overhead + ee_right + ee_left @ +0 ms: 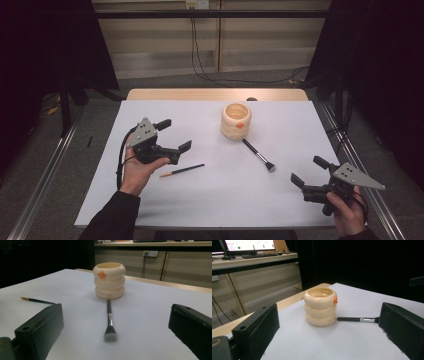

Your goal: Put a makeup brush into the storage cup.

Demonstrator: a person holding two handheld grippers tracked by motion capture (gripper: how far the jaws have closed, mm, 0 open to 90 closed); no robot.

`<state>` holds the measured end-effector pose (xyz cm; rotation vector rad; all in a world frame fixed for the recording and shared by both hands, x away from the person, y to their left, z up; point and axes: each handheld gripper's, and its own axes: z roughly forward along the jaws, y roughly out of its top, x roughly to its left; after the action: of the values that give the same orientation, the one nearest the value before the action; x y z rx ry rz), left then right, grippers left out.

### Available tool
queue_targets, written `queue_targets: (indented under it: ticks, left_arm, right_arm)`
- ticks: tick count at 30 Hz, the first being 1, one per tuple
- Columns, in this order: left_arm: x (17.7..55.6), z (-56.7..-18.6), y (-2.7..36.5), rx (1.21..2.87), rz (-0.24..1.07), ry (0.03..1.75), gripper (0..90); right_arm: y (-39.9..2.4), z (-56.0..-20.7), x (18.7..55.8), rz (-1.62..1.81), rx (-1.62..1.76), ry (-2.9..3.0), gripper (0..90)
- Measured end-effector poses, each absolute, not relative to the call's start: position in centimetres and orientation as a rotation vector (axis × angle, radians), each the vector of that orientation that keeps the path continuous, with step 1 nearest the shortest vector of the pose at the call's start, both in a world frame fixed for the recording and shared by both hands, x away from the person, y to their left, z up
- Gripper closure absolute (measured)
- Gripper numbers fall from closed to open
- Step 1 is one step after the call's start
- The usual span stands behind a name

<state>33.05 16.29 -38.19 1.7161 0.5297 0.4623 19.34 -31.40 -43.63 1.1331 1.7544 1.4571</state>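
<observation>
Left tongs (327,332) gape, their jaw hiding the makeup brush (357,319) head.

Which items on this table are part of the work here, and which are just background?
In play: cream ringed holder, makeup brush, thin pencil brush, left gripper and right gripper, both open.

Background: wall cables, desk with monitor.

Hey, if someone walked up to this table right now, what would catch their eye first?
Probably the cream ring-stacked holder with its orange knob, standing upright toward the far middle of the white table. A makeup brush lies in front of it, bristles toward the open right claw. A thin paintbrush lies just beside the open left claw.
</observation>
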Motion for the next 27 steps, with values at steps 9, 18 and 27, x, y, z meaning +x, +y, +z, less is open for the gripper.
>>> queue_targets:
  ticks: [9, 18, 27]
  left_arm:
    - [34.8, -37.7, 15.2, 1.752, 0.431, 0.555, 2.9]
    - [35.3, -36.5, 14.3, 1.862, 0.409, 0.501, 3.4]
    - [35.9, -37.6, 14.2, 2.081, 0.328, 0.544, 4.7]
  right_arm:
    - [-31.5, -43.6, 19.3, 1.457, 1.133, 1.760, 0.0]
    - [-31.5, -43.7, 19.3, 1.456, 1.134, 1.761, 0.0]
    - [-31.5, -43.7, 19.3, 1.453, 1.142, 1.772, 0.0]
